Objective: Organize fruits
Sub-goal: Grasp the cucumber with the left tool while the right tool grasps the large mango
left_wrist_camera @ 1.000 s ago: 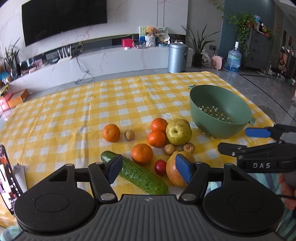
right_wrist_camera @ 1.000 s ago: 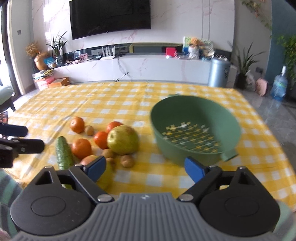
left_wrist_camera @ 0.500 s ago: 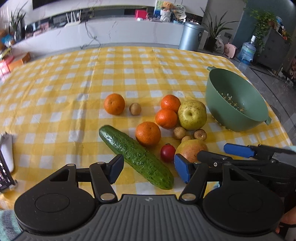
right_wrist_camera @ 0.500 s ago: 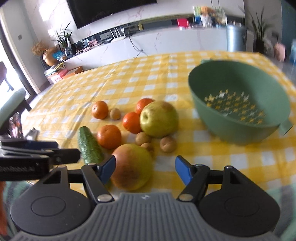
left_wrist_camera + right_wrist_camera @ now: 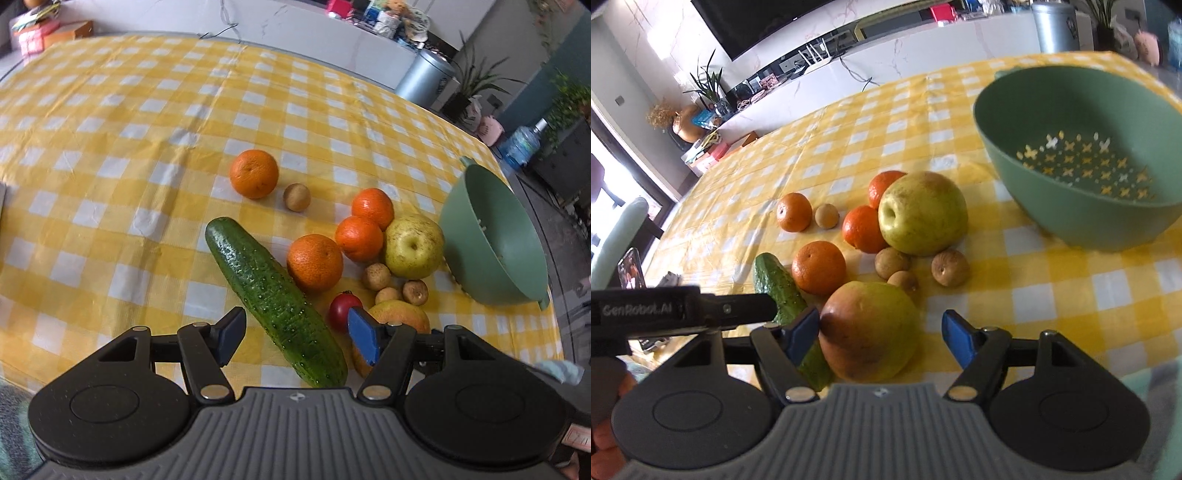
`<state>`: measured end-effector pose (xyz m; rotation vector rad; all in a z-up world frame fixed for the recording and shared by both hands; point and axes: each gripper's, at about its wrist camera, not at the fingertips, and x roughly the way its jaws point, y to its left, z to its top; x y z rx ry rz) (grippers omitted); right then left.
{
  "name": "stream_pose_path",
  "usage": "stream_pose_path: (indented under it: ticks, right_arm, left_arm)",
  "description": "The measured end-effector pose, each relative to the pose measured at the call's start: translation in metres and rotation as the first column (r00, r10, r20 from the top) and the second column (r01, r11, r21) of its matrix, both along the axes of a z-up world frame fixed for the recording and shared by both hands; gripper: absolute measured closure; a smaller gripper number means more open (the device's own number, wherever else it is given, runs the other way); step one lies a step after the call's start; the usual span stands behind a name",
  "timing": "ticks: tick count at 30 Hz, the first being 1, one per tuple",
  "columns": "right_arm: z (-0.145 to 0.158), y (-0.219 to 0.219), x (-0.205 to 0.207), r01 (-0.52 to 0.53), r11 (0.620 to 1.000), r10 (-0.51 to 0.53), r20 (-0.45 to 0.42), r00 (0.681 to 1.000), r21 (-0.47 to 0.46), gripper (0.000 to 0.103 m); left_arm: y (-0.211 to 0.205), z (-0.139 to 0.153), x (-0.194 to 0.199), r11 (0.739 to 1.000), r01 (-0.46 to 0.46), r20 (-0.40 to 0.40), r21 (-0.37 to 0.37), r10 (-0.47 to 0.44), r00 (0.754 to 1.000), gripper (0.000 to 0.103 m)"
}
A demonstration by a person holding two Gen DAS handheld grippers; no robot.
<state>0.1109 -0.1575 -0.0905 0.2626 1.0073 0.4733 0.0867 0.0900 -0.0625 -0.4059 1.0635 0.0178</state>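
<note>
All the fruit lies loose ahead of the jaws: the reddish apple (image 5: 868,332) sits between the right gripper (image 5: 877,334), whose jaws are opening, unclamped; the left gripper (image 5: 295,336) gapes over the cucumber (image 5: 275,299). The green colander (image 5: 1082,218) is empty on the yellow-checked surface (image 5: 129,147), a living room beyond

Green colander (image 5: 1082,206), empty, upright near the tablecloth's right edge. Beside it a yellow-green apple (image 5: 414,245) touching two of four oranges (image 5: 315,263). Bumpy cucumber (image 5: 275,301) lying diagonally toward the near edge. Red-yellow apple (image 5: 868,330) and small red tomato (image 5: 340,311) nearest that edge. Four small brown round fruits (image 5: 950,267) scattered between.
</note>
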Motion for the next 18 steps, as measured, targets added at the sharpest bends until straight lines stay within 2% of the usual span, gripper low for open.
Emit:
stream_pose_path:
  ticks: [5,9,11,14,16,18]
  right_arm:
    - [-0.007,0.001,0.000,-0.014,0.999,0.015,-0.028,0.999,0.045,0.032]
    - [-0.013,0.001,0.001,-0.020,0.997,0.025,-0.057,0.998,0.080,0.032]
    - [-0.016,-0.001,0.002,-0.021,0.995,0.028,-0.067,0.997,0.102,0.032]
    - [-0.019,0.000,0.003,-0.032,0.991,0.042,-0.073,0.996,0.131,0.040]
    - [-0.018,0.000,0.001,-0.039,0.991,0.048,-0.066,0.997,0.130,0.041]
    - [-0.017,-0.001,-0.001,-0.044,0.991,0.052,-0.062,0.997,0.128,0.041]
  left_arm:
    - [0.010,-0.013,0.009,0.995,-0.072,-0.047,-0.067,0.068,0.997,0.029]
    - [0.007,-0.020,0.016,0.995,-0.082,-0.070,-0.050,0.078,0.994,0.029]
    - [0.006,-0.024,0.018,0.995,-0.089,-0.086,-0.049,0.085,0.993,0.031]
    - [0.006,-0.029,0.019,0.994,-0.104,-0.097,-0.045,0.099,0.990,0.037]
    - [0.005,-0.030,0.020,0.993,-0.104,-0.095,-0.055,0.098,0.991,0.044]
    - [0.003,-0.030,0.019,0.994,-0.096,-0.092,-0.042,0.092,0.991,0.045]
